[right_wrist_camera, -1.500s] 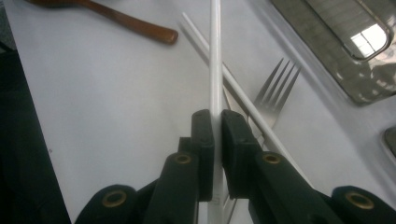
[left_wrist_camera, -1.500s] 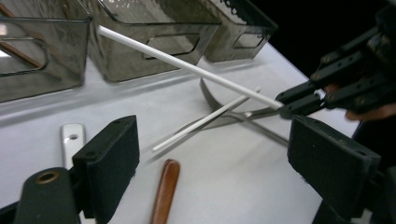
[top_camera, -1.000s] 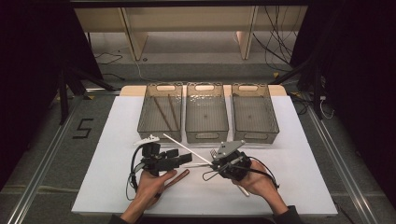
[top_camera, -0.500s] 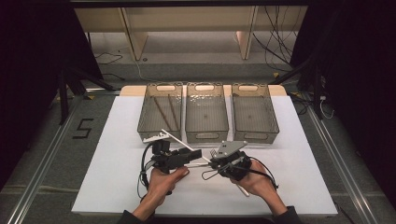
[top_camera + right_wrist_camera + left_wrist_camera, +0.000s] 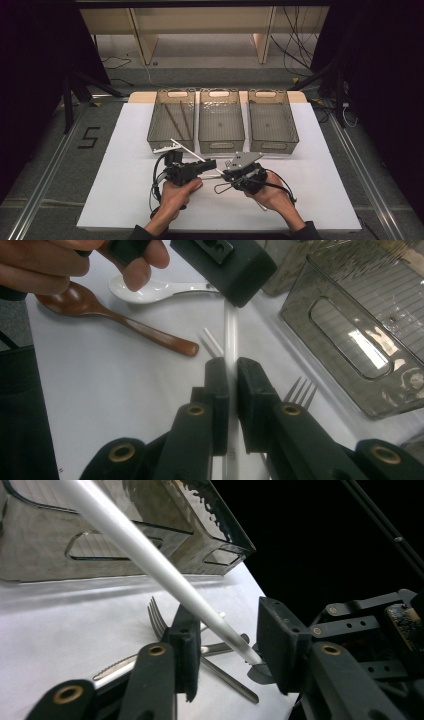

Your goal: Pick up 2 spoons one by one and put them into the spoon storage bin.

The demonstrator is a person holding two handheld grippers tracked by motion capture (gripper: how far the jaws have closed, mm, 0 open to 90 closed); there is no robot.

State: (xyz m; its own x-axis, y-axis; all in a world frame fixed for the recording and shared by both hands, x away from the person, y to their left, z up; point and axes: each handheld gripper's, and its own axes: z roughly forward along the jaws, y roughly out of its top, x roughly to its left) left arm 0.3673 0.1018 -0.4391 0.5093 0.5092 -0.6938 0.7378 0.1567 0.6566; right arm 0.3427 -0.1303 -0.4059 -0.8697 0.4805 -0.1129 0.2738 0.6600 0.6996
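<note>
From my feed, the white bench point(image 5: 125, 200) sits on a grey floor point(image 5: 45, 165) marked with a black "5" point(image 5: 89, 137). Beyond it stands pale wooden shelving point(image 5: 200, 22), with loose cables point(image 5: 295, 45) trailing nearby. Both sides fall into darkness.

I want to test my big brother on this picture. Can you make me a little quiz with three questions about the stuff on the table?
1. True or false: the right tool is clamped on the white stick.
2. Which bin holds two thin dark sticks? A) left bin B) middle bin C) right bin
3. Fill in: beside the white spoon lies a brown ______ spoon.

Key: 1 true; 2 A; 3 wooden. Extra: the left tool has just been closing round the same white stick, its pads not yet pressing it.
</note>
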